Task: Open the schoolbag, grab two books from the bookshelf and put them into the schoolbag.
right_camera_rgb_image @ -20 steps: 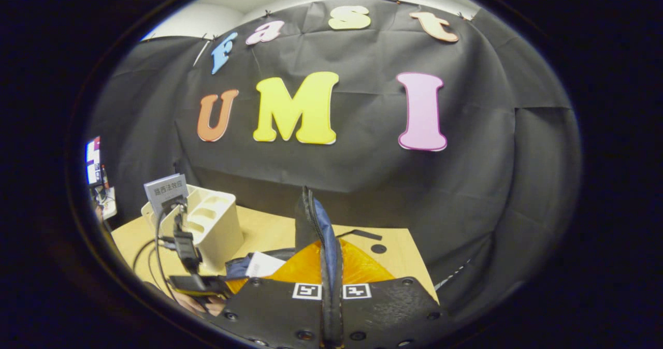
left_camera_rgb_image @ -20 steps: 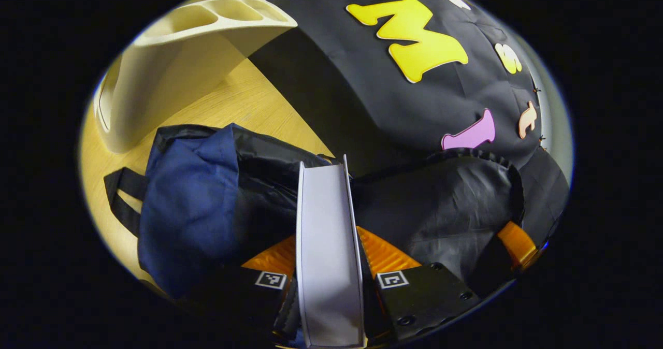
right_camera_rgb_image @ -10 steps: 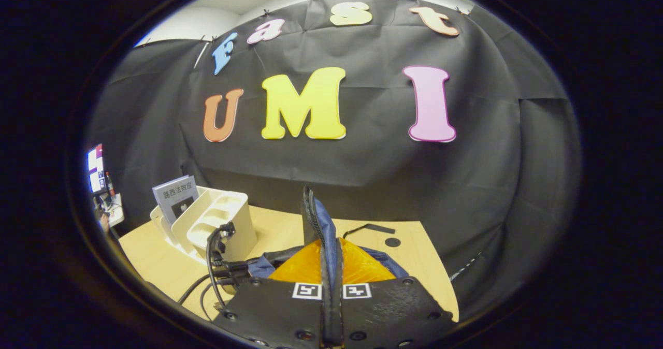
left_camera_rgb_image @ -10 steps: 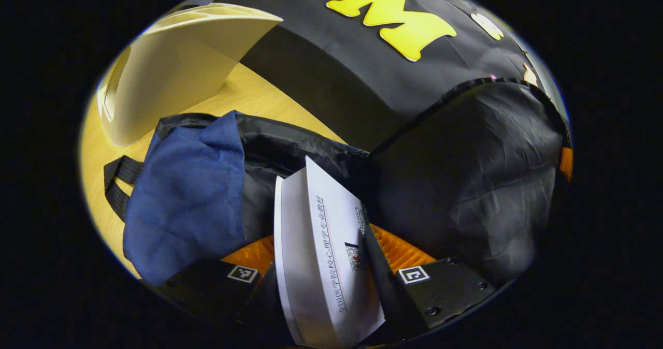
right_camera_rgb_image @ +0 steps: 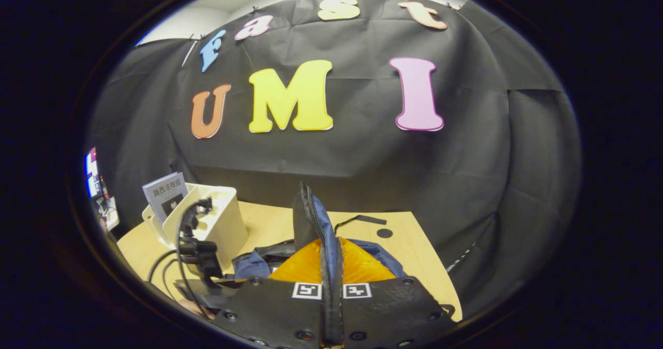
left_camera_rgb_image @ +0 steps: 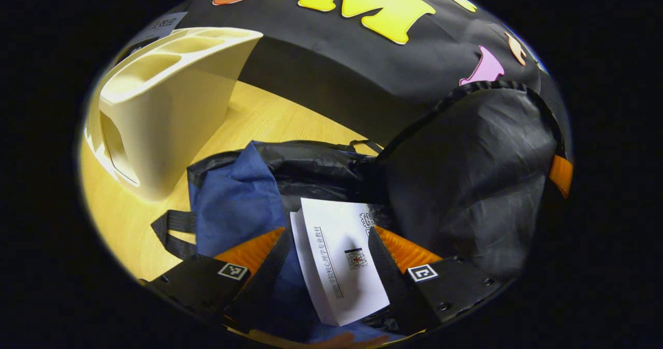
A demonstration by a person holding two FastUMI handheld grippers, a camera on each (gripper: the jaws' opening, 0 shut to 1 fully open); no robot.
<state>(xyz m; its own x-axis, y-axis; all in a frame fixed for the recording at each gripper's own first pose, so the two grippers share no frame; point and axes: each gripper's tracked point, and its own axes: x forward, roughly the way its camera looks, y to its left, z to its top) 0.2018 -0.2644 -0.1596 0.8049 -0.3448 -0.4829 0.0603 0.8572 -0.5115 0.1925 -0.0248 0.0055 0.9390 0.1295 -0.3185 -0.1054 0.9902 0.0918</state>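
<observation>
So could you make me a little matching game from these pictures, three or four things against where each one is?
Things:
1. white book
2. grey book
3. bag flap
4. bookshelf

Places:
a. pinched in the right gripper
b. standing in the bookshelf
c. lying inside the open schoolbag
d. on the wooden table

Pairs: 1-c, 2-b, 3-a, 4-d

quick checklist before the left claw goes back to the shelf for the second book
1. First book inside the schoolbag opening: ok, lying in the mouth.
2. Left claw let go of it: ok, fingers stand apart on either side.
3. Right claw holding the bag flap up: ok, shut on the flap edge.
4. Second book waiting in the bookshelf: ok, upright at the far end.
5. First book fully pushed down: cannot tell.
</observation>
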